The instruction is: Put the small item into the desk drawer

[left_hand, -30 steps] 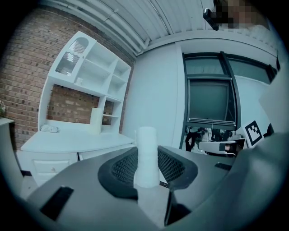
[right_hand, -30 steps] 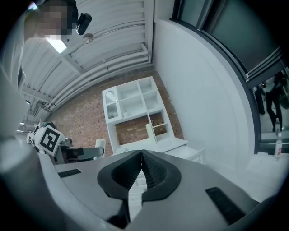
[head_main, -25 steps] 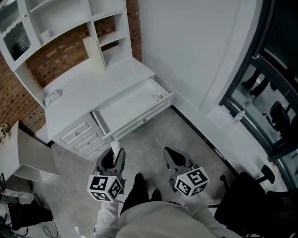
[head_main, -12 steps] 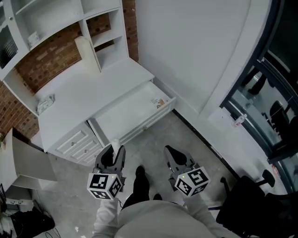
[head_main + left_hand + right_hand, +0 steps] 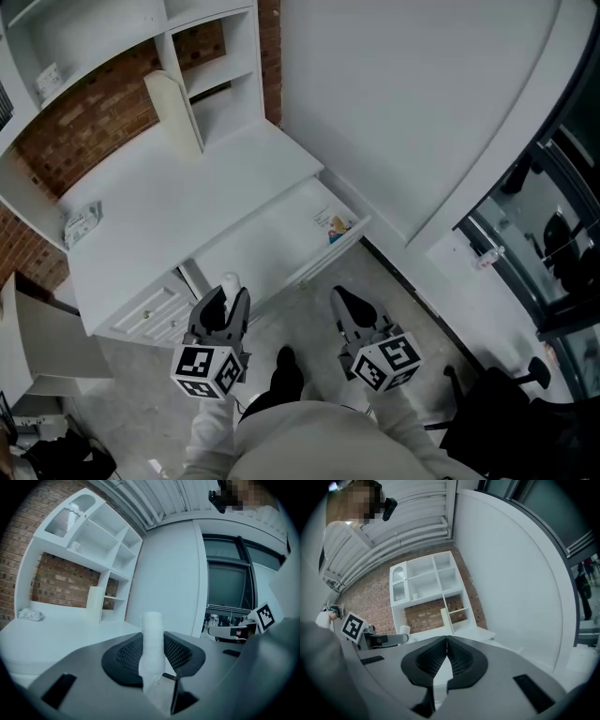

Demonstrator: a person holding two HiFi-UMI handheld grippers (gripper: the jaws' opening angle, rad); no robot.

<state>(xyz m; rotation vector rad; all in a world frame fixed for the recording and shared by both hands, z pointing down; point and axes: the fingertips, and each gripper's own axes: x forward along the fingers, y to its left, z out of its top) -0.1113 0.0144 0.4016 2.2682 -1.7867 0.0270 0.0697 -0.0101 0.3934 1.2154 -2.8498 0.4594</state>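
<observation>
Between the jaws of my left gripper [image 5: 229, 292]: the small white item [image 5: 152, 637], a pale stubby cylinder. The pads clamp it on both sides and it sticks out past the tips, so the left gripper is closed on it. Right gripper [image 5: 446, 644]: jaws pressed together, nothing between them.

Both grippers are side by side over the grey floor [image 5: 291, 319], in front of the white counter [image 5: 178, 202]. The left one is just short of the drawer front.

Desk drawer [image 5: 267, 248] is pulled open under the counter top. Its bottom is mostly bare, with a few small coloured bits [image 5: 334, 228] at its right end. The item is not in the drawer yet; it's in my left gripper, near the drawer's front edge.

On the counter:
- a crumpled packet [image 5: 81, 223] near the left end
- a tall white upright piece [image 5: 174, 111] at the back by the shelves

White shelf unit [image 5: 216, 56] stands on the counter against a brick wall [image 5: 89, 127]. Smaller drawers [image 5: 150, 314] left of the open one are all shut. Dark window [image 5: 553, 234] off to the right.
</observation>
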